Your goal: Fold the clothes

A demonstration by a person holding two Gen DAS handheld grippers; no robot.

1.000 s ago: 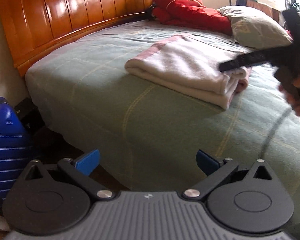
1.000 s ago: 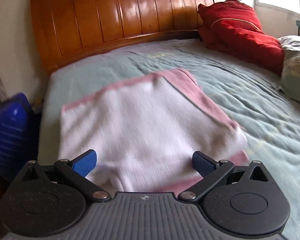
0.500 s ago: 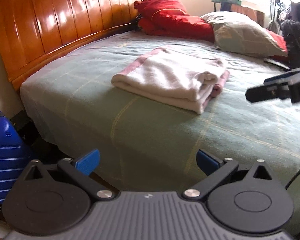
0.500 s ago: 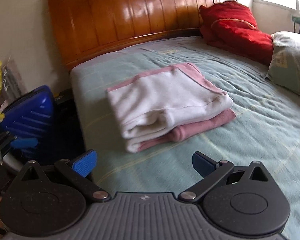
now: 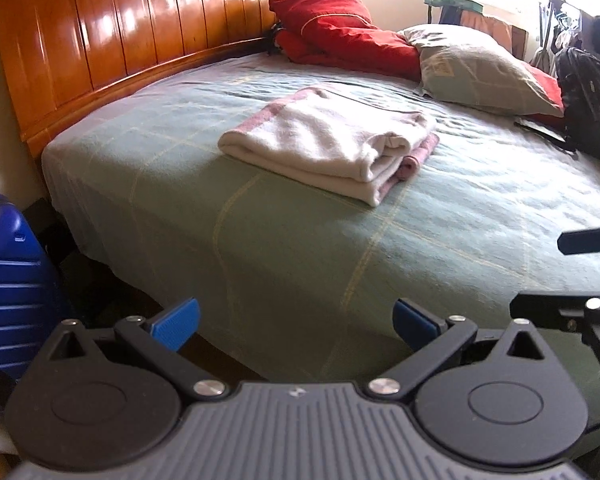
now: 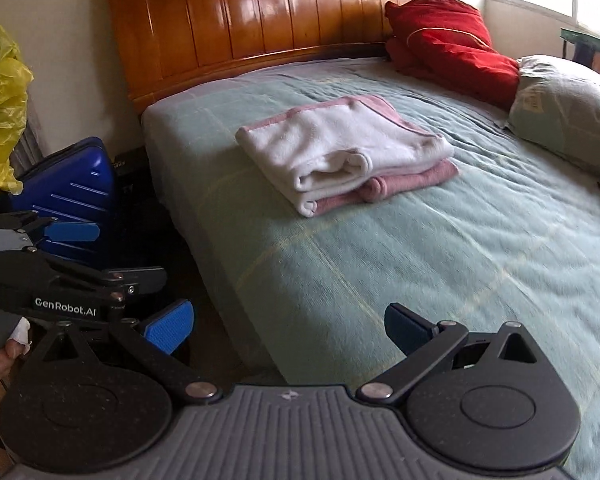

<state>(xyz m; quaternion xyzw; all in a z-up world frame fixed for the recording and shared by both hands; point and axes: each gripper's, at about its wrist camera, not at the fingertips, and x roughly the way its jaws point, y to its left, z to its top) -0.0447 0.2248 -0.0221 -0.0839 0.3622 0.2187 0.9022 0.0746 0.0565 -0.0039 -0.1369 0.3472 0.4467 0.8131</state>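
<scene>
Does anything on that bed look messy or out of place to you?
Nothing much. The folded white and pink garment lies in a tidy stack on the green bedspread, slightly angled to the bed edge. Both grippers are open and clear of it.

Folded garment (image 6: 346, 152) on the bed (image 6: 440, 248), headboard (image 6: 260, 20) behind, pillows (image 6: 564, 116) right, suitcase (image 6: 68, 192) left.

suitcase (image 5: 8, 280) cut off left | backpack (image 5: 592, 96) cut off right | window blown out
</scene>
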